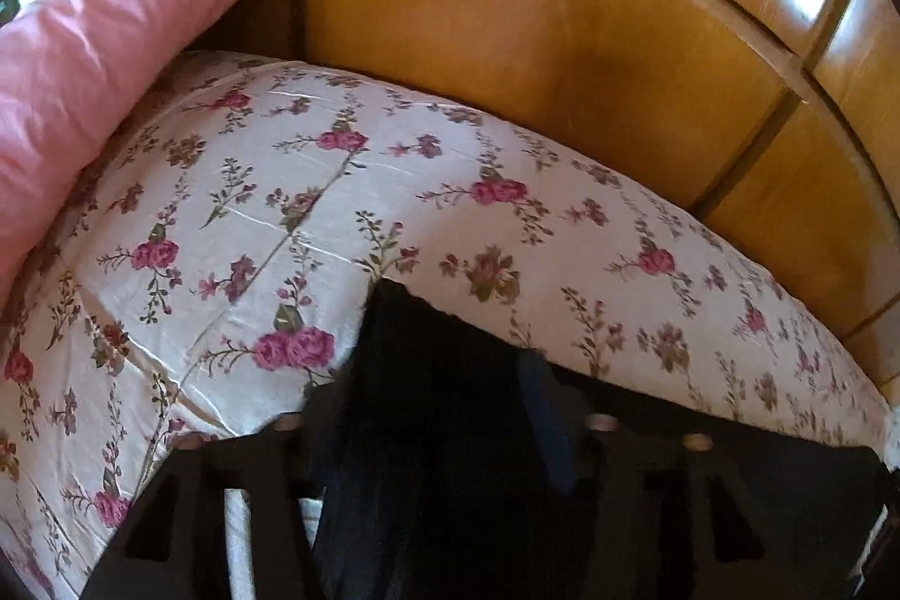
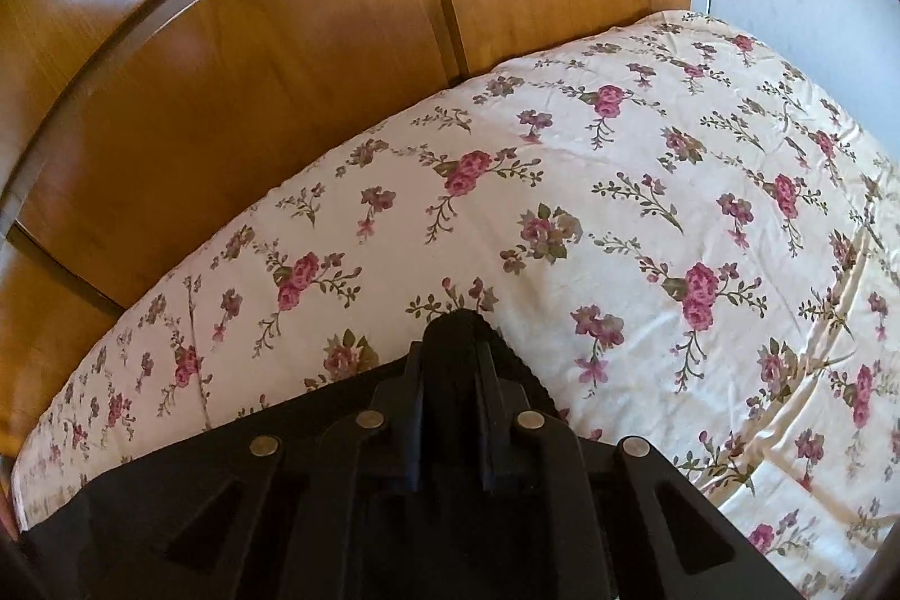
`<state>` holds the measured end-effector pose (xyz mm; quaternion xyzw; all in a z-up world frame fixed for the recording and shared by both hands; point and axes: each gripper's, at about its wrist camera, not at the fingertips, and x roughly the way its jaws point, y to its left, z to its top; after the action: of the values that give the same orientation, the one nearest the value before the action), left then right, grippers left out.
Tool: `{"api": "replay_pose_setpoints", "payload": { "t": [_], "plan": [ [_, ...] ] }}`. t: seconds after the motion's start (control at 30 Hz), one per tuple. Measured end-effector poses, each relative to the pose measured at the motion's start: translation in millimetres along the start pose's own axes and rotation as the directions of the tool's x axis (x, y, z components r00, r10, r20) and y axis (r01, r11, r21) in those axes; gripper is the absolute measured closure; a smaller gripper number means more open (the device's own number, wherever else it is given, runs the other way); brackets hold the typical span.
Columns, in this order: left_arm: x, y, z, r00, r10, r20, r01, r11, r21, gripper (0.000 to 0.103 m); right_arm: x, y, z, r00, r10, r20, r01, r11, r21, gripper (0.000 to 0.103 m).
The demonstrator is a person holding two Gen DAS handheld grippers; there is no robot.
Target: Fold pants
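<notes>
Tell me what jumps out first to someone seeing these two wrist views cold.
The floral bedspread fills both views, with glossy wooden panels curving behind the bed. A pink pillow leans at the far left of the left wrist view. Up close, each gripper is shut on dark pants fabric: left gripper, right gripper.

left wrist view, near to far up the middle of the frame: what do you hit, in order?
left gripper, shut on the black pants → floral bedsheet → wooden panel. The pink pillow sits off to the left, outside that line.
</notes>
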<state>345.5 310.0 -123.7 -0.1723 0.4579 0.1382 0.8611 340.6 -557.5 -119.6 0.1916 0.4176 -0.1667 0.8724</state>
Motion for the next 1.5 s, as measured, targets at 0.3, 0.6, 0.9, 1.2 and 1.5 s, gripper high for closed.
{"api": "replay_pose_setpoints", "payload": {
  "t": [0.3, 0.6, 0.9, 1.2, 1.5],
  "plan": [
    [-18.5, -14.0, 3.4, 0.996, 0.055, 0.067, -0.057, 0.998, 0.024, 0.093, -12.9, 7.7, 8.2, 1.000, -0.005, 0.025, 0.005, 1.000, 0.016, 0.090],
    [-100.5, 26.2, -8.8, 0.942, -0.211, 0.261, 0.252, 0.958, -0.137, 0.093, -76.2, -19.6, 5.6, 0.969, 0.207, 0.132, -0.227, 0.960, 0.162, 0.091],
    [-167.5, 56.5, -65.8, 0.845, -0.386, 0.370, 0.450, 0.887, -0.104, 0.093, -146.9, -59.5, -48.9, 0.910, 0.337, 0.241, -0.383, 0.906, 0.179, 0.091],
    [-189.1, 99.8, -141.5, 0.797, -0.434, 0.421, 0.537, 0.827, -0.164, 0.093, -175.0, -125.9, -127.1, 0.872, 0.387, 0.299, -0.467, 0.842, 0.272, 0.091],
    [-173.2, 141.6, -195.4, 0.811, -0.407, 0.420, 0.550, 0.775, -0.311, 0.093, -172.3, -170.2, -183.0, 0.856, 0.390, 0.339, -0.504, 0.777, 0.378, 0.091]
  ]
}}
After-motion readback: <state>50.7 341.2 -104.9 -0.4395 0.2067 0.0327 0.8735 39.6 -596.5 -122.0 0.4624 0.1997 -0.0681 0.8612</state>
